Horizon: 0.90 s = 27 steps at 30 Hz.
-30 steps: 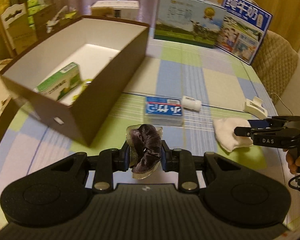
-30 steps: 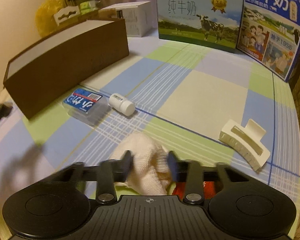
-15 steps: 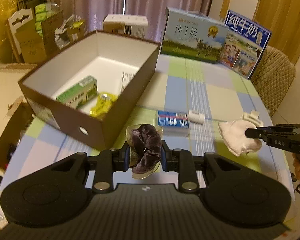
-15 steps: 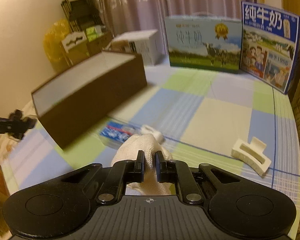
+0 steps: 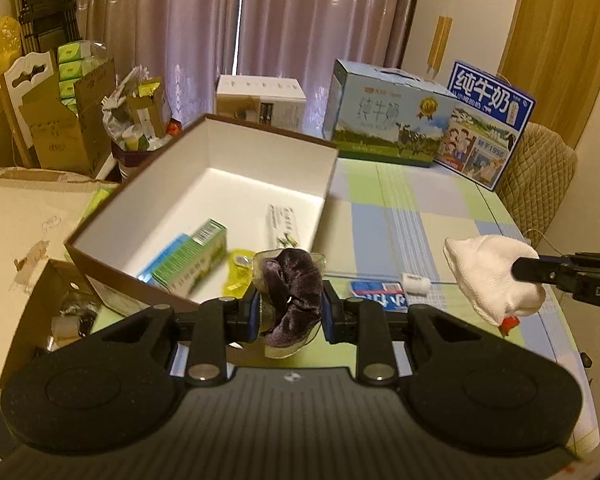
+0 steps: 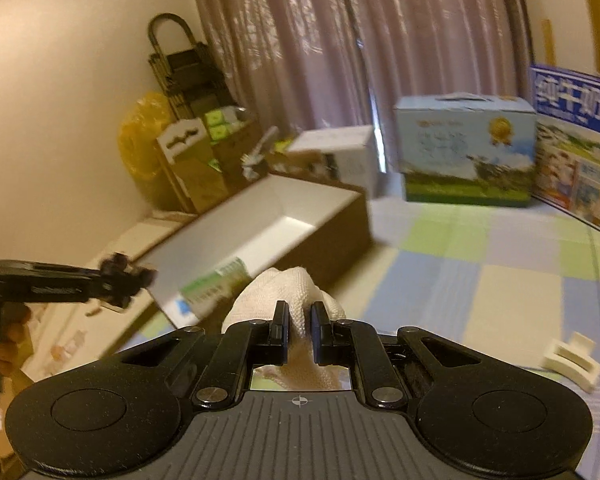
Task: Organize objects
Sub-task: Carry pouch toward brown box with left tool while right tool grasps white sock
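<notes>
While both tools are raised above the checked tablecloth [image 5: 404, 216], each carries a load. Left gripper [image 5: 288, 312]: jaws pressed against a dark purple velvet scrunchie [image 5: 290, 292], which is held clear of the table just in front of the near corner of the brown box [image 5: 332, 168]. Right gripper [image 6: 298, 328]: jaws nearly together, pinching a white knitted cloth [image 6: 292, 292]; in the left wrist view the same cloth [image 5: 492, 276] hangs in the air to the right of the box, with a small red part showing at its lower edge.

Box contents, as visible: a green carton [image 5: 192, 260] leaning near the front wall, a yellow wrapper [image 5: 236, 276] beside it, and a white-and-green tube [image 5: 284, 224] lying along the right inner wall. Its white floor is otherwise bare toward the far end.

Remaining on the cloth, between the two tools: a blue-and-white packet [image 5: 380, 292] and a small white bottle [image 5: 416, 283] lying on its side, touching or nearly so. A cream hair claw [image 6: 572, 360] sits well apart, to the right.

Surroundings: two milk cartons [image 5: 388, 120] and a white box [image 5: 260, 98] stand along the far table edge, behind the brown box. The right wrist view is motion-blurred.
</notes>
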Tool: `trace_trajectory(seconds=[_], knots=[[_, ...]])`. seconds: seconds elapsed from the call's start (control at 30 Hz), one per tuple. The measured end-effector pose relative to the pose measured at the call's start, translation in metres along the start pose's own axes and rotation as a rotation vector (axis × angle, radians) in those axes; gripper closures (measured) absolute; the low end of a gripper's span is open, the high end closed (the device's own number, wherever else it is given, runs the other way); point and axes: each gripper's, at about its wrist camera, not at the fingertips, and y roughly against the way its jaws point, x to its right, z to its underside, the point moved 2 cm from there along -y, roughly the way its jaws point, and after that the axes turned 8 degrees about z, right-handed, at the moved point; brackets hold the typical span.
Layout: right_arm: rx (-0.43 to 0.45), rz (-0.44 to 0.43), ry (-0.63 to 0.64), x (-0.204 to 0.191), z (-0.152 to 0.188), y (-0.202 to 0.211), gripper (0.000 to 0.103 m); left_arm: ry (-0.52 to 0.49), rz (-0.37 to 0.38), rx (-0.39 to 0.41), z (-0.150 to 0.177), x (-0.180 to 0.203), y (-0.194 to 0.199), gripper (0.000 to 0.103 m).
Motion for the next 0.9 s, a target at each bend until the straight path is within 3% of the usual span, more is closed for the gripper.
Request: trace_trajectory(seconds=[0.2,0.47,0.9], knots=[[0.022,-0.029,0.021,-0.054,-0.023,-0.035,0.096,-0.022,0.021,0.006,-0.017,-0.035,0.0,0.079],[0.008,0.036,0.049,-0.104,-0.048,-0.102,0.096,-0.067,0.034,0.001,-0.051,-0.081,-0.021,0.078],[-0.061,0.166,0.001,-0.105,-0.081,-0.202,0.096,-0.121,0.04,-0.092,-0.105,-0.138,-0.109,0.078]])
